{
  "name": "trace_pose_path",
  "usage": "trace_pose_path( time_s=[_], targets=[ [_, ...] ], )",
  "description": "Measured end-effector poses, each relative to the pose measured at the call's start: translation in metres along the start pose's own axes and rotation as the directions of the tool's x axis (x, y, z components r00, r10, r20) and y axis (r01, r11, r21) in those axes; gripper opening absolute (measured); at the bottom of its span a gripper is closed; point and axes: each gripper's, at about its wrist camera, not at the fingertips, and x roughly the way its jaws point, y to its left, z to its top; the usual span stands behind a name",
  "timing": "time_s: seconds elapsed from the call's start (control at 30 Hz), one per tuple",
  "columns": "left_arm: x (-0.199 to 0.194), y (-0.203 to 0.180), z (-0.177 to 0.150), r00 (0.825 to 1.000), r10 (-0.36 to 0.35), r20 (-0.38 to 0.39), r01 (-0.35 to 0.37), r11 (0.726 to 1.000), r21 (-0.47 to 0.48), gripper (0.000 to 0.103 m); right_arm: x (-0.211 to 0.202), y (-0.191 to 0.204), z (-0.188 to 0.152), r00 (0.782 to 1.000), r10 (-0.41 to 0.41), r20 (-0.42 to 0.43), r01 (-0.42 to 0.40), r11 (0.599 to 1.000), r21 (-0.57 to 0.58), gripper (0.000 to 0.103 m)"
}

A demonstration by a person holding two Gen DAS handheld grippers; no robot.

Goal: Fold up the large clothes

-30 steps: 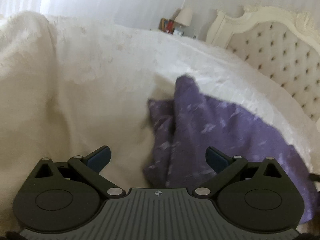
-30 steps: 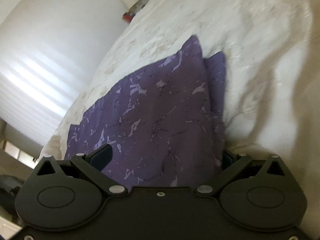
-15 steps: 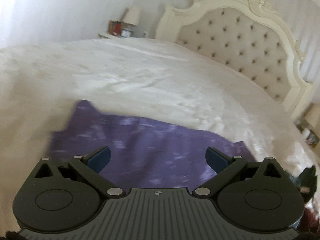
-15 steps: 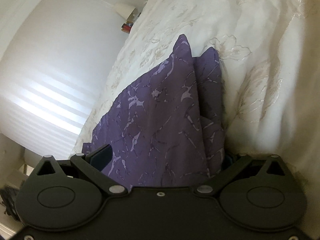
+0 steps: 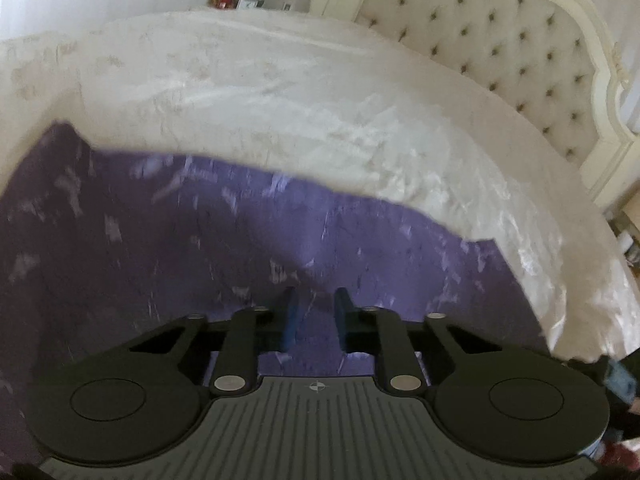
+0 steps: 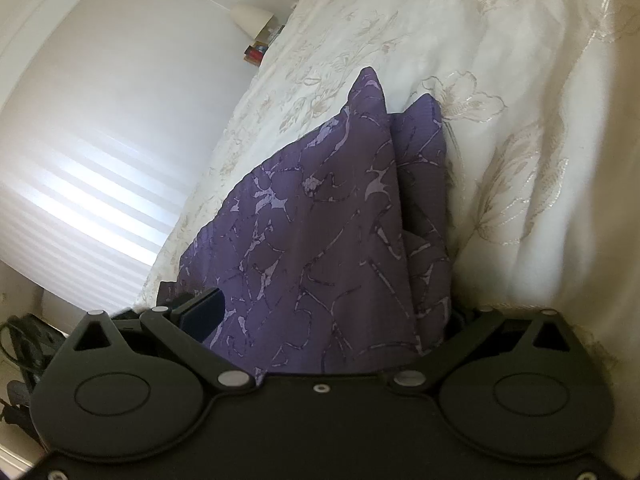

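Two tools are seen over the purple garment [image 5: 240,240] on the bed [image 5: 280,92]: the left tool [image 5: 314,312], just narrowed, pinches its near edge, while the right tool [image 6: 332,312] stays spread around a bunched end.

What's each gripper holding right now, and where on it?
The left gripper has just closed on the purple garment mid-cloth; the right gripper stands open around it.

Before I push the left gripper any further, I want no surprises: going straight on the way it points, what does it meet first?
The purple garment. The left gripper, jaws just closing with purple cloth between them, points down onto it. Past the cloth lies the white bedspread; depth is unclear.
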Motion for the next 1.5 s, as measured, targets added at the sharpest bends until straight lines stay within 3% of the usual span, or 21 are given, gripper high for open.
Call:
trace_pose_path(
  time_s=[0.07, 0.17, 0.4, 0.8, 1.03, 1.07, 1.17, 1.4, 1.5],
  targets=[
    [0.007, 0.004, -0.009, 1.0, 0.002, -0.026, -0.002, 1.0, 0.002, 0.013, 0.0, 0.0, 0.0, 1.0, 0.0, 0.0, 0.0, 1.0, -0.001, 0.103],
    [0.017, 0.008, -0.016, 0.998, 0.04, -0.042, -0.038, 0.998, 0.05, 0.003, 0.0, 0.0, 0.0, 1.0, -0.001, 0.0, 0.001, 1.0, -0.003, 0.103],
    [0.008, 0.006, -0.016, 0.998, 0.039, -0.049, -0.037, 0.999, 0.039, 0.003, 0.0, -0.001, -0.001, 1.0, 0.006, 0.004, -0.005, 1.0, -0.007, 0.103],
    [-0.046, 0.007, -0.079, 0.999, -0.016, -0.046, 0.015, 1.0, -0.025, 0.003, -0.003, -0.003, -0.002, 1.0, 0.012, 0.011, -0.011, 1.0, -0.011, 0.103],
    [-0.041, 0.007, -0.084, 0.999, -0.006, -0.033, 0.006, 1.0, -0.003, 0.003, -0.006, -0.004, -0.001, 0.999, 0.029, 0.014, -0.029, 1.0, -0.013, 0.102],
    [-0.04, 0.009, -0.086, 0.999, -0.014, -0.029, 0.013, 1.0, -0.01, 0.003, -0.007, -0.004, -0.001, 0.999, 0.032, 0.013, -0.032, 0.999, -0.015, 0.097],
    [-0.04, 0.013, -0.091, 0.999, -0.034, -0.017, 0.034, 0.999, -0.023, 0.003, -0.012, -0.004, -0.003, 1.0, -0.02, 0.014, 0.02, 0.999, -0.026, 0.057],
    [-0.039, 0.017, -0.089, 0.998, -0.055, -0.018, 0.055, 0.998, -0.03, 0.003, -0.036, 0.013, 0.001, 0.999, 0.01, 0.052, -0.01, 1.0, 0.015, 0.032],
    [-0.043, 0.022, -0.088, 0.996, -0.085, -0.027, 0.084, 0.996, -0.042, 0.003, -0.046, 0.034, 0.007, 0.998, 0.027, 0.05, -0.029, 0.999, 0.034, 0.031]
  ],
)
